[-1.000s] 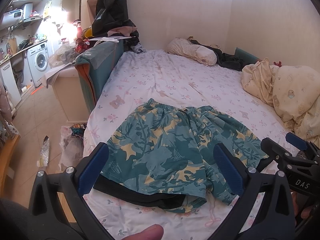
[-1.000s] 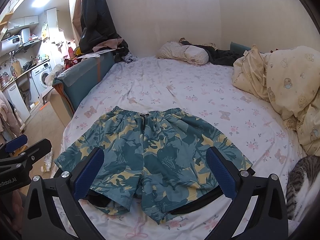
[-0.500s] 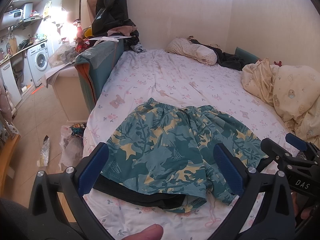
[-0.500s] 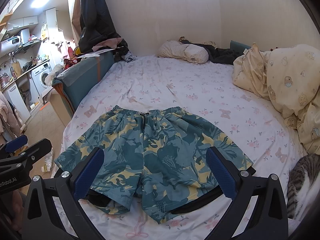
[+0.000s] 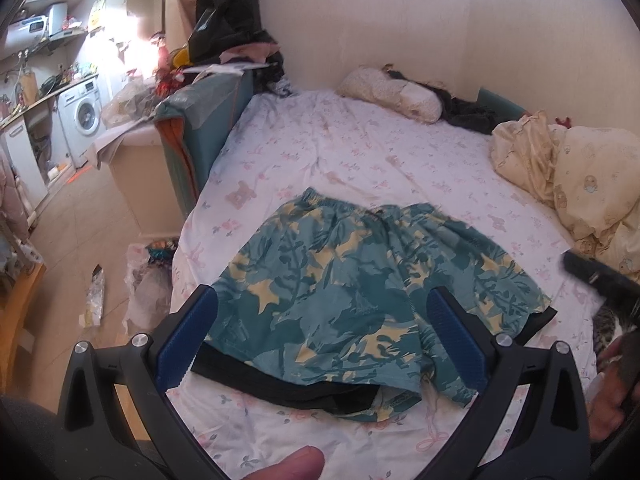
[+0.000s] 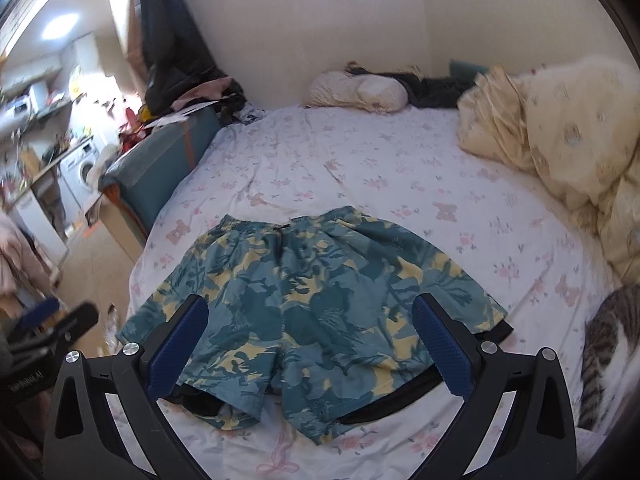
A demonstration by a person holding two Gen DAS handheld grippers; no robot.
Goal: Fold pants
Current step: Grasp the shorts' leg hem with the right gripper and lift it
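Note:
A pair of teal shorts with a yellow leaf print (image 5: 360, 300) lies flat on the bed, waistband away from me, legs toward me, black lining showing at the hems. It also shows in the right wrist view (image 6: 312, 308). My left gripper (image 5: 320, 336) is open and empty, held above the near hems. My right gripper (image 6: 308, 344) is open and empty above the shorts' legs. The right gripper shows blurred at the right edge of the left wrist view (image 5: 600, 284); the left gripper shows at the left edge of the right wrist view (image 6: 48, 328).
The bed (image 6: 360, 168) has a white floral sheet. A cream duvet (image 6: 560, 148) is heaped at the right, a pillow (image 6: 360, 92) at the far end. A tabby cat (image 6: 608, 352) lies at the bed's right edge. A teal sofa arm (image 5: 200, 120) and floor clutter stand left.
Both grippers have moved forward and lower toward the shorts; the right one is blurred with motion. The shorts have not moved.

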